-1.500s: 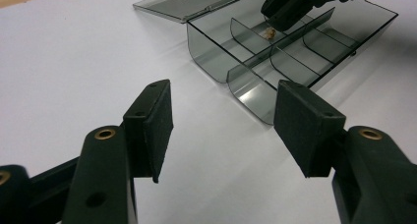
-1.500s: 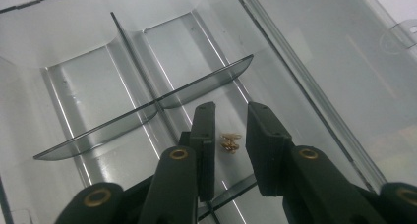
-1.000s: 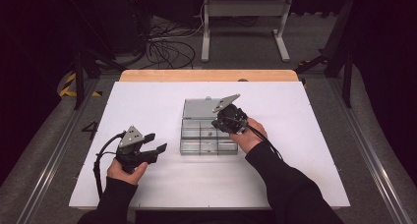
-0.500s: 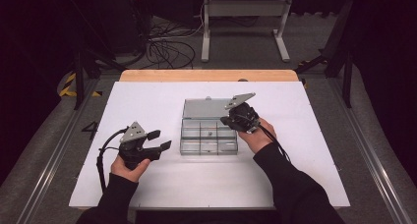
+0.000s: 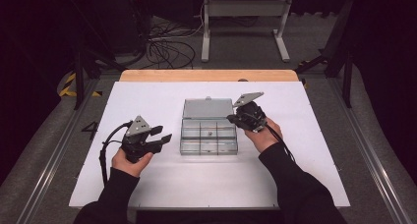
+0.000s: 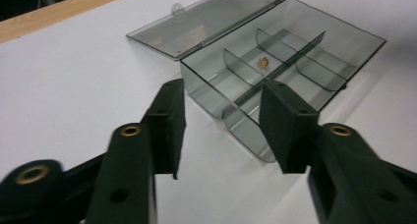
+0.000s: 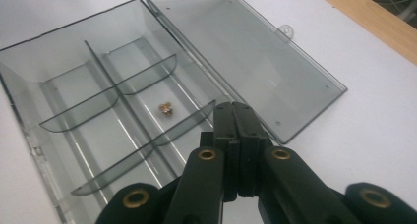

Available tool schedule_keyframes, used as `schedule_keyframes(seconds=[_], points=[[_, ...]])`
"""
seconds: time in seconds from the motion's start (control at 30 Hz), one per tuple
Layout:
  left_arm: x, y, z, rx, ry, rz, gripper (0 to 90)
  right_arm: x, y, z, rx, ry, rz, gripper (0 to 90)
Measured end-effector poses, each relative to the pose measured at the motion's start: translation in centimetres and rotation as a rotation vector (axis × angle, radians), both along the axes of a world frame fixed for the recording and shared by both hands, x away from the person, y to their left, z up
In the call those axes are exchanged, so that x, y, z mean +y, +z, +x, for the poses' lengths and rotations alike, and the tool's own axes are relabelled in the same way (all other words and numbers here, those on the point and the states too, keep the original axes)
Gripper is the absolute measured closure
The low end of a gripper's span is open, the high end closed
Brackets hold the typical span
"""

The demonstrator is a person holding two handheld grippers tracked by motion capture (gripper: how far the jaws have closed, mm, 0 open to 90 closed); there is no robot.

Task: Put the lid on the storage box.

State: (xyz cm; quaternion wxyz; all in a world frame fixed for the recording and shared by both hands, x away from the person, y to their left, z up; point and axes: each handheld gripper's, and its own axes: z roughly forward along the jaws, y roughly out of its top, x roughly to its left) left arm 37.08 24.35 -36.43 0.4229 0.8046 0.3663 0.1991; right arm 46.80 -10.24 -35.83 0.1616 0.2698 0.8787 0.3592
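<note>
Both grippers idle beside an open compartment box.

Right gripper jaws pressed together, empty, at the box's right rim; left gripper, empty, jaws just narrowing, half-spread. The clear plastic compartment box sits mid-table: light, rigid, slick; grip a side wall. Tiny brass part inside.

1. White table sheet, wooden strip along its far edge.
2. Black cables tangled on floor beyond.
3. Grey metal stand behind table.
4. Yellow-black tape far left.
</note>
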Motion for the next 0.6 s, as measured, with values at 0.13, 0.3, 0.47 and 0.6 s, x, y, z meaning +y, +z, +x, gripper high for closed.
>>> schedule_keyframes(seconds=[0.13,0.3,0.47,0.6], points=[[0.3,0.6,1.1,0.046,-0.034,0.002,75.5,-0.7,0.0,0.4,0.007,-0.024,0.01,90.0],[0.3,1.0,2.6,0.085,-0.065,0.026,87.6,-1.2,0.1,0.9,0.011,-0.04,0.002,90.0],[-0.1,1.1,4.0,0.104,-0.061,0.055,89.4,-1.5,0.2,1.4,0.017,-0.06,-0.012,90.0],[-0.4,1.1,5.1,0.12,-0.053,0.071,89.4,-1.7,0.3,1.9,0.037,-0.064,0.006,90.0]])
